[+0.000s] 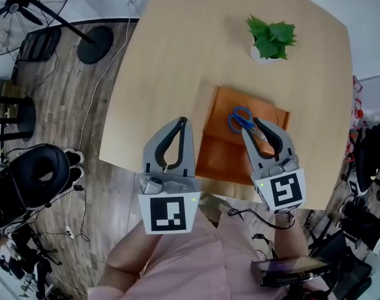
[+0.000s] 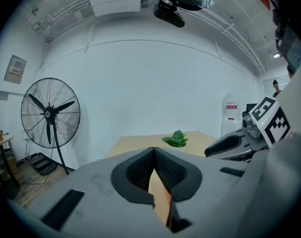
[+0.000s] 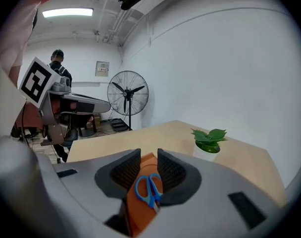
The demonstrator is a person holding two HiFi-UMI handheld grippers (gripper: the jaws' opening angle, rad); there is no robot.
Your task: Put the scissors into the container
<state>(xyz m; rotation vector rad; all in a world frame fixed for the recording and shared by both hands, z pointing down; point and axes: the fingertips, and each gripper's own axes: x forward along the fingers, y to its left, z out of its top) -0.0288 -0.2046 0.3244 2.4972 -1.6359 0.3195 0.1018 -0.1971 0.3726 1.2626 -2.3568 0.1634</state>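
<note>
An orange container (image 1: pixel 221 152) lies on the light wooden table (image 1: pixel 177 55) near its front edge. Blue-handled scissors (image 1: pixel 240 119) hang over its far right part, handles pointing away from me, blades running back between the jaws of my right gripper (image 1: pixel 257 125). In the right gripper view the scissors (image 3: pixel 149 190) sit in the narrow gap of that gripper (image 3: pixel 149 155), above the container (image 3: pixel 140 217). My left gripper (image 1: pixel 182 121) is shut with nothing in it, just left of the container; its tips (image 2: pixel 154 150) meet, and orange container (image 2: pixel 160 200) shows below them.
A small potted plant (image 1: pixel 270 39) stands on the table beyond the container. A floor fan (image 1: pixel 27 5) stands off the table's left side, with chairs and cables on the floor around. A person's pink sleeve (image 1: pixel 196 255) is at the bottom.
</note>
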